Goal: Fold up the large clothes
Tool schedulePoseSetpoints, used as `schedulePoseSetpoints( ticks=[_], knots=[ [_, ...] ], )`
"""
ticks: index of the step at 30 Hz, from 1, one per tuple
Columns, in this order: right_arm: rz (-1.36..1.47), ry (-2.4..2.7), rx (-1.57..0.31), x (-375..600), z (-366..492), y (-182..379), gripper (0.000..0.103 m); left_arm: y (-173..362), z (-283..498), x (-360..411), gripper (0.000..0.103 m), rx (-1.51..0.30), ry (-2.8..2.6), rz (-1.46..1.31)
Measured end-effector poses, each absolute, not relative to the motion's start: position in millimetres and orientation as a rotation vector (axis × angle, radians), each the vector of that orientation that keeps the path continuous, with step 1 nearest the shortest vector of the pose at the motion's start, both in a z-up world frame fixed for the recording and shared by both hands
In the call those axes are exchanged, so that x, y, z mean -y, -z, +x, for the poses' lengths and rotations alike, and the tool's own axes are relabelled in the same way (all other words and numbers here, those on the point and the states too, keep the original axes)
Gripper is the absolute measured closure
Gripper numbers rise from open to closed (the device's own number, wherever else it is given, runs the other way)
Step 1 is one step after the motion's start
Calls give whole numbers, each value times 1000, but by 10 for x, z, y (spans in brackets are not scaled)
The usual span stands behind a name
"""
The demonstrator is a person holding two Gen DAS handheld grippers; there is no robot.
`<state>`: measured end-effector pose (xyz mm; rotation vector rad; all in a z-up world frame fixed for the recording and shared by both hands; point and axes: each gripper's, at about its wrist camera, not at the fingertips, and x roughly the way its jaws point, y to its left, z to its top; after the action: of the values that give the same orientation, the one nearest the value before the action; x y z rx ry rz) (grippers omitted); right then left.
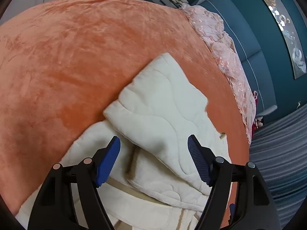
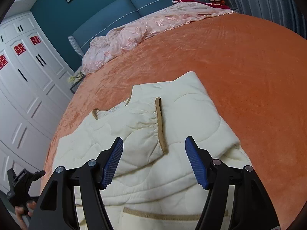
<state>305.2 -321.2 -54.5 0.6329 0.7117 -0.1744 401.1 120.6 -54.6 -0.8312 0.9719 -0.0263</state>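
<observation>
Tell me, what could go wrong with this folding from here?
Both the left gripper and right gripper are open above the cream quilted jacket, so nothing pins it. The folded-in sleeve with its tan cuff might spring open. The plush orange bedspread could bunch under the jacket if it is dragged.

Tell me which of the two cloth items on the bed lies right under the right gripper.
The cream quilted jacket, partly folded with tan trim, lies below the open right gripper. The pink embroidered fabric is bunched far off by the blue headboard.
</observation>
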Motion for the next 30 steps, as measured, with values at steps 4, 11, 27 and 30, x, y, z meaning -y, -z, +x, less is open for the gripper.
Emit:
schedulePoseSetpoints(
  ticks=[4, 11, 27, 30],
  knots=[
    [647, 175, -783, 3164, 3335, 737, 37, 748, 4073, -1350, 34, -1000, -21, -854],
    [672, 59, -741, 3062, 3401, 469, 90, 669, 4123, -1315, 90, -992, -30, -737],
    [483, 142, -855, 3060, 2901, 1057, 91, 809, 3849, -1120, 96, -986, -51, -508],
    [430, 157, -866, 2979, 2945, 1125, 90, 887, 3869, -1035, 96, -982, -60, -440]
  ],
)
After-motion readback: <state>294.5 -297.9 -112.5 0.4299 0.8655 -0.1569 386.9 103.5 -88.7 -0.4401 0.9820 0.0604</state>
